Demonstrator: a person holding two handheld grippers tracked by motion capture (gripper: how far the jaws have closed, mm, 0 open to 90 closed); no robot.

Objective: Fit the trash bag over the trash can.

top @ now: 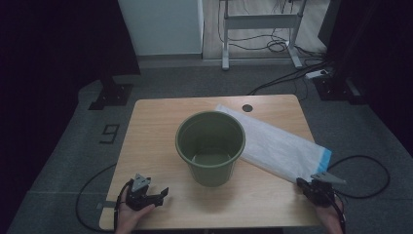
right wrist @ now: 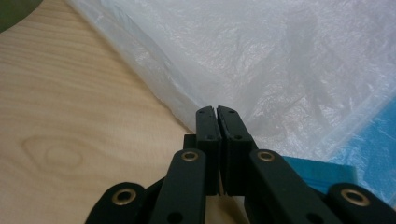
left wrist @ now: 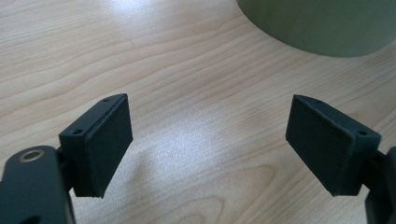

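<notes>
A dark green plastic pot (top: 210, 146) stands upright and empty at the middle of the wooden table (top: 156, 126). A clear plastic bag (top: 277, 141) with a blue strip along one end lies flat to the pot's right, one edge tucked against the pot. At the front right my right gripper (top: 302, 184) sits at the bag's near corner. In the right gripper view its jaws (right wrist: 217, 112) are shut together with the bag's edge (right wrist: 280, 60) pinched between them. My left gripper (top: 162, 196) rests at the front left, open (left wrist: 208, 144) and holding nothing, facing the pot's base (left wrist: 317, 23).
The table's front edge lies just under both hands. A small round hole (top: 247, 107) marks the tabletop at the back. Cables trail off both sides onto the grey floor. A desk frame (top: 260, 29) stands far behind.
</notes>
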